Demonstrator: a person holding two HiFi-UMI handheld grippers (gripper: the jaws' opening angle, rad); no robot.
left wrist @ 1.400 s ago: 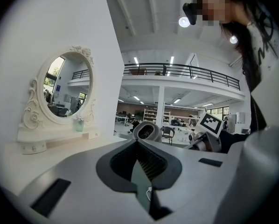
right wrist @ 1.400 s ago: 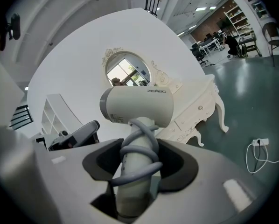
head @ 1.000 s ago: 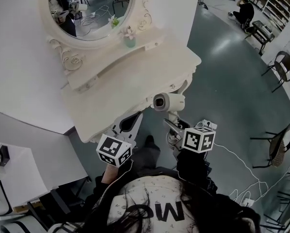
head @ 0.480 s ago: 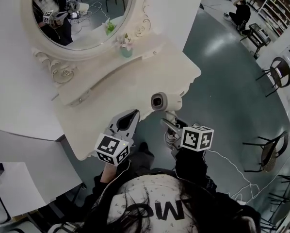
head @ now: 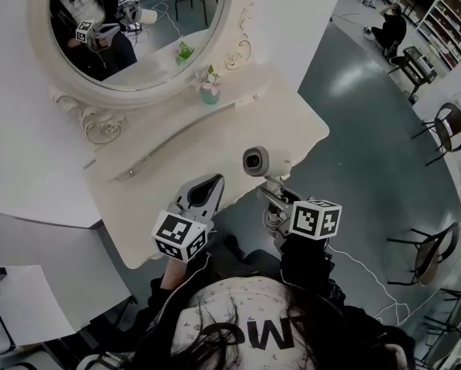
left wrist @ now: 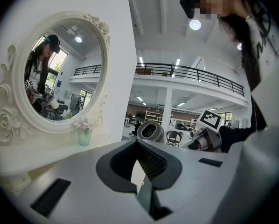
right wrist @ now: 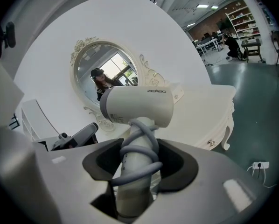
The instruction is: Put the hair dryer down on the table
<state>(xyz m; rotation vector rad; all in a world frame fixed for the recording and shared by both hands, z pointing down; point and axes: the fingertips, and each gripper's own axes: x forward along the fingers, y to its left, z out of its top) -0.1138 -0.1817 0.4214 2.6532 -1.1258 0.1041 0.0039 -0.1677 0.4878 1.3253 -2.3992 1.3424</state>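
The white hair dryer [head: 255, 161] hangs upright in the air just off the front edge of the white dressing table [head: 215, 137]. My right gripper [head: 270, 195] is shut on its handle, which has the grey cord wound round it [right wrist: 138, 148]. The barrel [right wrist: 137, 106] lies crosswise above the jaws. My left gripper [head: 209, 182] is to the left of the dryer, over the table's front edge. Its jaws meet at the tip [left wrist: 137, 143] with nothing between them. From the left gripper view the dryer [left wrist: 150, 131] and the right gripper [left wrist: 207, 136] show beyond the jaws.
An oval mirror [head: 130, 21] in a carved frame stands at the back of the table, with a small vase of flowers [head: 209, 91] beside it. Chairs [head: 450, 106] stand on the grey floor at the right, where a white cable [head: 369, 253] trails. A white cabinet [head: 30, 299] sits lower left.
The head view has shifted, so the mirror and table sit a little differently in the picture. Both grippers and the held dryer are nearly where they were.
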